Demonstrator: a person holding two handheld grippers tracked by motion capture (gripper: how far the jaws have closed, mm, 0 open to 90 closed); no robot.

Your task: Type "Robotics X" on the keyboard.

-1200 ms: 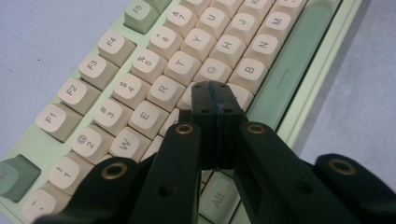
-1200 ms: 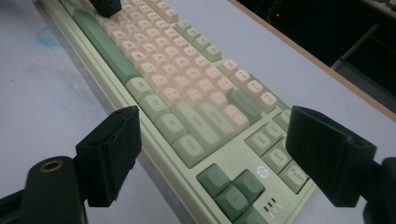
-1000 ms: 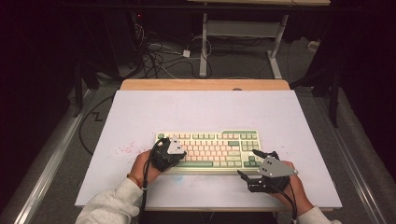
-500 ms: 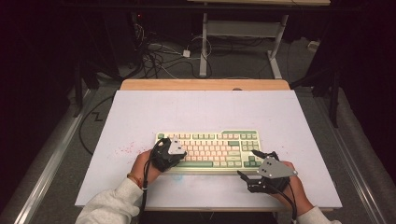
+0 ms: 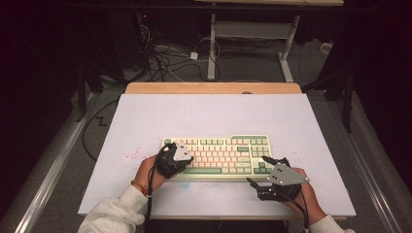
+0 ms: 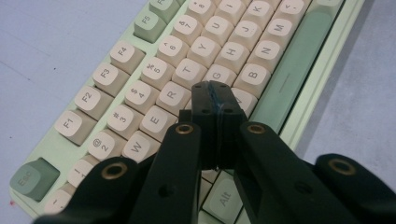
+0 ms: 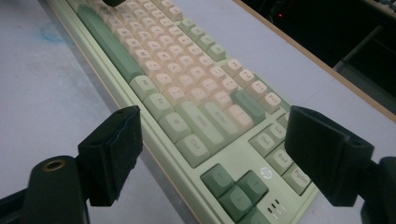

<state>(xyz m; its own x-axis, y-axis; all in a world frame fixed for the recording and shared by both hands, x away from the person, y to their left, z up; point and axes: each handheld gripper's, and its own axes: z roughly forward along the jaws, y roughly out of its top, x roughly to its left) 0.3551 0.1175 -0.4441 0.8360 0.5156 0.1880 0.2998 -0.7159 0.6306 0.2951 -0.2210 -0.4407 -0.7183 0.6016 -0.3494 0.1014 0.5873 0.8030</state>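
One keyboard (image 5: pixel 218 154), green and cream, on white table (image 5: pixel 204 114). Left gripper (image 6: pixel 215 100): jaws pressed together, empty, tips over letter keys near F/G. Right gripper (image 7: pixel 212 154): jaws spread wide, nothing held, keyboard's arrow-key corner just ahead between them.

Dark room; grey floor (image 5: pixel 63 160); cables (image 5: pixel 163 58) tangled beneath white-legged desk (image 5: pixel 252 31); wooden table edge (image 5: pixel 214 88).

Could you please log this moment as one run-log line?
left tool: shut, tip on keyboard keys | right tool: open, holding nothing, above keyboard's right end
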